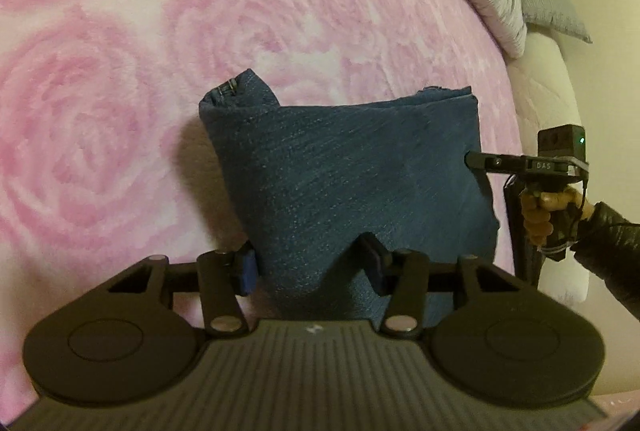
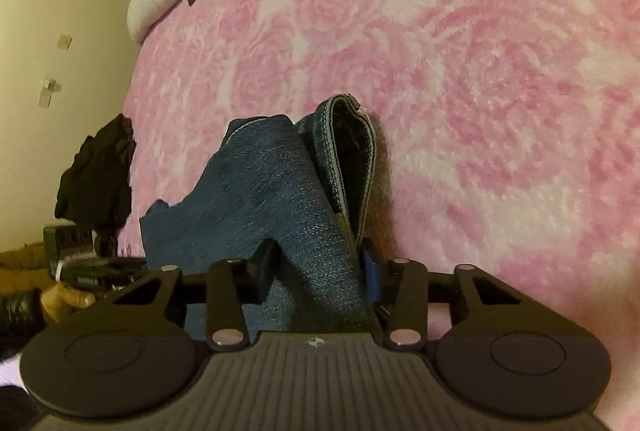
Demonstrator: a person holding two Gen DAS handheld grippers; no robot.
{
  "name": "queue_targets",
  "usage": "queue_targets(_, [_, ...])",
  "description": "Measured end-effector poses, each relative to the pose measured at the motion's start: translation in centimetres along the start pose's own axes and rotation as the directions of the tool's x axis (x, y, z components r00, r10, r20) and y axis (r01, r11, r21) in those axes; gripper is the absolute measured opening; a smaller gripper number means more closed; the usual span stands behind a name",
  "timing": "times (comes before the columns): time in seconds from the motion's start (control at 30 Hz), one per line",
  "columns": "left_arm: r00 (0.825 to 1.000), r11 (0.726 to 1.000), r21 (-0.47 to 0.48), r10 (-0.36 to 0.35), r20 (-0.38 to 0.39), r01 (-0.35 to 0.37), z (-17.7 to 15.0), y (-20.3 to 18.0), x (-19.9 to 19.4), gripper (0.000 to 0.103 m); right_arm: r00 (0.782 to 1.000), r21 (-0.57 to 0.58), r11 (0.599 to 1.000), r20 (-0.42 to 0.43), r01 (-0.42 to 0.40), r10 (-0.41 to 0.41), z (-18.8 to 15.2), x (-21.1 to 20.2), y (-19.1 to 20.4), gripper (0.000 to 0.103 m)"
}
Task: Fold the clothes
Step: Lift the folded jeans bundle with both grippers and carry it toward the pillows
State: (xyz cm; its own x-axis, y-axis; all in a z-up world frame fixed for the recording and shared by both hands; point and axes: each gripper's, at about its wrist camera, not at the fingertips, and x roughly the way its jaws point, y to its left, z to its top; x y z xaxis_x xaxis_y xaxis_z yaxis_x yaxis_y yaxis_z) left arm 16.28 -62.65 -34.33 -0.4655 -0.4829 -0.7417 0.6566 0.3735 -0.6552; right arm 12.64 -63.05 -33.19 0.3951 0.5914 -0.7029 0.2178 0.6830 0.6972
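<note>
Left wrist view: my left gripper has its fingers closed on the near edge of the folded dark-blue denim garment, which is raised over the pink rose-patterned bed blanket. My right gripper pinches its other side. I judge a fold or carry is in hand; next I must keep both grips level.

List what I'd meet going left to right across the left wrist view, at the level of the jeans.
Pink rose-patterned blanket → folded blue jeans → right gripper → the hand holding it → dark sleeve.
</note>
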Motion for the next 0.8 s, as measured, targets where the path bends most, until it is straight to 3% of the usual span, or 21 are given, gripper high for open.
queue_targets(0.07, [1.0,1.0,0.004,0.0,0.002,0.0,0.1,0.1,0.3,0.055,1.0,-0.018,1.0,-0.003,0.02,-0.02,0.3,0.2,-0.1,0.047])
queue_targets(0.1, [1.0,1.0,0.005,0.0,0.002,0.0,0.1,0.1,0.5,0.056,0.999,-0.026,0.999,-0.01,0.045,-0.045,0.6,0.7,-0.2,0.064])
queue_targets(0.13, [1.0,1.0,0.007,0.0,0.003,0.0,0.1,0.1,0.6,0.057,0.998,-0.035,0.997,-0.016,0.063,-0.064,0.9,1.1,-0.4,0.069])
queue_targets(0.23, [1.0,1.0,0.013,0.0,0.005,0.0,0.3,0.2,1.1,0.053,1.0,-0.024,1.0,-0.029,0.01,-0.011,1.7,2.2,-1.4,0.075])
queue_targets(0.27, [1.0,1.0,0.014,0.0,0.006,0.0,0.3,0.2,1.3,0.048,1.0,-0.015,1.0,-0.029,-0.003,0.003,1.8,2.4,-1.7,0.071])
queue_targets(0.3, [1.0,1.0,0.03,0.003,0.009,-0.003,0.2,0.1,1.0,0.045,0.999,-0.009,1.0,-0.027,-0.018,0.017,1.8,2.5,-1.8,0.05])
queue_targets(0.4, [0.999,0.995,0.1,-0.012,0.03,0.009,0.3,-0.8,-0.8,0.032,0.999,0.017,0.999,0.006,-0.037,0.037,1.0,1.8,-1.2,0.034])
queue_targets(0.63, [0.999,0.958,0.285,-0.045,-0.002,0.044,3.0,-3.7,-3.5,0.027,0.985,0.07,0.997,0.17,-0.023,0.011,-3.0,-2.2,1.9,0.026])
queue_targets(0.8, [0.994,0.898,0.43,-0.051,-0.1,0.089,6.0,-6.2,-2.2,0.028,0.948,0.177,0.984,0.315,-0.004,-0.053,-8.1,-5.7,3.8,0.025])
